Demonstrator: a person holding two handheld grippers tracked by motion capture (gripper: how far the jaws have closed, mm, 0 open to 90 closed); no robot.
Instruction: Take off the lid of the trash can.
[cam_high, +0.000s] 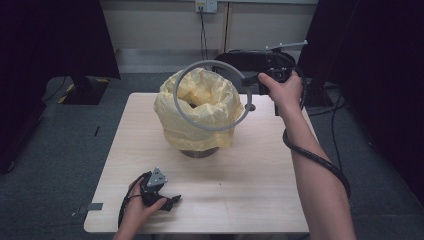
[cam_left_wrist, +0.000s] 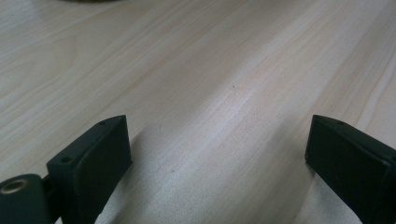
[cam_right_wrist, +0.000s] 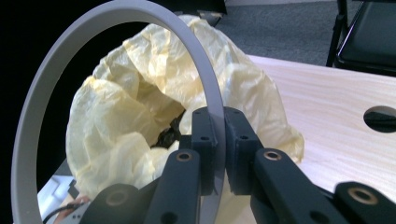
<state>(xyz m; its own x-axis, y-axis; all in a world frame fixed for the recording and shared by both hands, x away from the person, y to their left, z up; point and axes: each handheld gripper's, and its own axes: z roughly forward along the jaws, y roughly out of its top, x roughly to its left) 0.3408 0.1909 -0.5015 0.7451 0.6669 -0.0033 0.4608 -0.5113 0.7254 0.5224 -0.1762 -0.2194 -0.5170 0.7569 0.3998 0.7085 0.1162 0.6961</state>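
A small bin lined with a crumpled yellow bag (cam_high: 200, 107) stands at the middle of the light wooden table (cam_high: 240, 185). My right gripper (cam_high: 252, 80) is shut on the rim of a thin grey ring (cam_high: 186, 112), which hangs tilted over the bag's mouth. In the right gripper view the ring (cam_right_wrist: 44, 79) arcs up and left from the pinched black jaws (cam_right_wrist: 220, 135), with the yellow bag (cam_right_wrist: 140, 116) behind it. My left gripper (cam_high: 172, 201) rests on the table near the front left, open, with bare wood between its jaws (cam_left_wrist: 219, 158).
A round hole (cam_right_wrist: 380, 118) is cut in the tabletop near the right side. A black chair (cam_high: 250, 60) and cables stand behind the table. Dark screens flank both sides above grey carpet (cam_high: 65, 150).
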